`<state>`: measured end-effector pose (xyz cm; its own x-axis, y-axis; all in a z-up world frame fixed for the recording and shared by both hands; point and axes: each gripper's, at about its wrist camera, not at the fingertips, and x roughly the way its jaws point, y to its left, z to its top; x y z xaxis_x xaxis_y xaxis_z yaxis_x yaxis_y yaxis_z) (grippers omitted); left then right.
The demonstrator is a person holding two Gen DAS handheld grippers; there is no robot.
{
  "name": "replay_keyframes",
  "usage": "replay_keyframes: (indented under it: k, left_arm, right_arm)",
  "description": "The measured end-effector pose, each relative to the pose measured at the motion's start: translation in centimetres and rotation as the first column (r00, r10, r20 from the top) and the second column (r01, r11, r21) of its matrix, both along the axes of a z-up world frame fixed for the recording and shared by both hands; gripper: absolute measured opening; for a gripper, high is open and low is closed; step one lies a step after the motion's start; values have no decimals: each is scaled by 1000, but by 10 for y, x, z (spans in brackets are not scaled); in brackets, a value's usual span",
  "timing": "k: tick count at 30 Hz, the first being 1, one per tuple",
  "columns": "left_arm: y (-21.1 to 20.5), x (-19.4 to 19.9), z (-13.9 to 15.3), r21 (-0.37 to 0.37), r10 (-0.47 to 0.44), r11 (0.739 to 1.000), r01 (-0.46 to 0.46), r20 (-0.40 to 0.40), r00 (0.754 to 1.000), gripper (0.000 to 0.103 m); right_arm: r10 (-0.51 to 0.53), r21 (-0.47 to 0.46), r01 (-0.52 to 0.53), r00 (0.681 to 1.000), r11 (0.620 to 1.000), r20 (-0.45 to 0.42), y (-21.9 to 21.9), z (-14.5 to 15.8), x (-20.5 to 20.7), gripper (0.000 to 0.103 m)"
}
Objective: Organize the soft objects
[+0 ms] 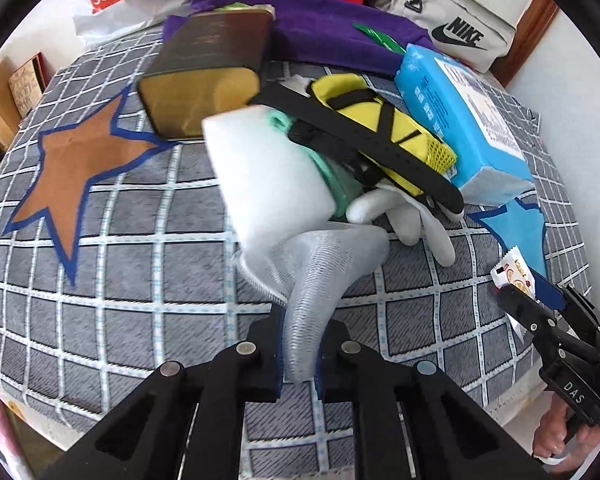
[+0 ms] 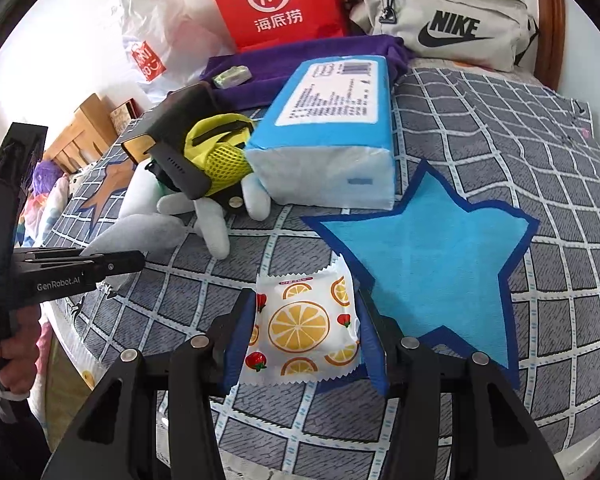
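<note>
two grippers are at work over a grey checked bedspread (image 1: 112,312). at the bottom centre of the left wrist view the left gripper (image 1: 300,354) is clamped on a thin fold of a pale mesh cloth (image 1: 320,264), which trails up toward the jumbled pile at mid-frame. it looks light and limp, likely to stretch and snag, so the bunched edge is a fair hold. bottom centre of the right view, the right gripper (image 2: 306,336) pinches a crinkly orange-print snack packet (image 2: 304,324) by its sides, beside the blue star (image 2: 428,256). whatever the cloth's far end lies under is hidden by the pile.
</note>
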<state>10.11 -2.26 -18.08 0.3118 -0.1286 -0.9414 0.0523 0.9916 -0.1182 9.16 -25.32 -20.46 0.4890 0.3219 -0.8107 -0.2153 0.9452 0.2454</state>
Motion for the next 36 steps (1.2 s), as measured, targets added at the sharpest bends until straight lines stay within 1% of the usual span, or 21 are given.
replay_keyframes:
  k: [2, 12, 15, 19, 26, 29, 36]
  left_arm:
    - [6, -3, 9, -17, 1, 1000, -1, 13, 1000, 11]
    - [33, -10, 56, -70, 23, 997, -15, 128, 992, 10]
    - [40, -7, 62, -82, 32, 996, -20, 144, 989, 10]
    - [48, 1, 69, -102, 45, 994, -30, 156, 987, 10]
    - [54, 24, 84, -108, 60, 993, -40, 190, 980, 10]
    - [56, 37, 91, -96, 66, 994, -47, 207, 976, 10]
    - [56, 72, 99, -69, 68, 996, -54, 230, 971, 10]
  right_arm:
    - [2, -3, -2, 1000, 1000, 12, 1, 6, -2, 49]
    - [0, -4, 0, 999, 1000, 54, 5, 34, -3, 49]
    - [0, -10, 1, 998, 1000, 70, 8, 44, -2, 49]
    - [-8, -8, 9, 996, 1000, 91, 10, 57, 3, 49]
    - [-2, -29, 6, 991, 1000, 131, 19, 78, 23, 49]
    - [-1, -41, 7, 989, 999, 145, 23, 85, 35, 49]
    - [-20, -35, 27, 984, 999, 177, 23, 100, 72, 49]
